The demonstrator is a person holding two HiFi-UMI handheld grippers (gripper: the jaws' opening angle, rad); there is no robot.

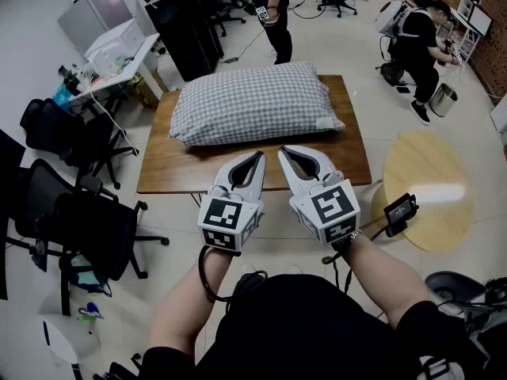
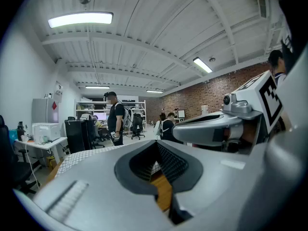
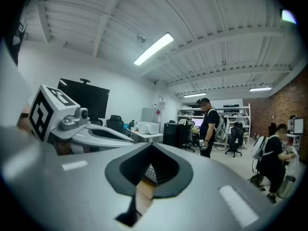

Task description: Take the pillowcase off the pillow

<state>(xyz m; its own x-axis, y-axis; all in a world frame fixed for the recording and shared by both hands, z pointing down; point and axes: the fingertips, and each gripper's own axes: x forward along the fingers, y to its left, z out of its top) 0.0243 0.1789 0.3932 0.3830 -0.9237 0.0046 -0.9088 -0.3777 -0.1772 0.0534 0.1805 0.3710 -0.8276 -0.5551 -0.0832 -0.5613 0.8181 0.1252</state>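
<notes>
A pillow in a grey-and-white checked pillowcase point(image 1: 252, 103) lies across the far half of a brown wooden table point(image 1: 170, 171). My left gripper point(image 1: 258, 158) and right gripper point(image 1: 283, 153) hover side by side over the table's near edge, just short of the pillow and not touching it. Both are shut with nothing between the jaws. In the left gripper view the checked cloth point(image 2: 77, 157) shows past the closed jaws, with the right gripper point(image 2: 211, 129) beside it. In the right gripper view a sliver of the checked pillowcase point(image 3: 150, 173) shows through the gap between the jaws.
A person in black point(image 1: 273, 10) stands beyond the table's far side. Another person point(image 1: 420, 42) crouches at the back right by a metal bin point(image 1: 444, 99). A round wooden table point(image 1: 428, 188) is at the right. Black office chairs point(image 1: 79, 212) stand left. A white desk point(image 1: 119, 62) stands back left.
</notes>
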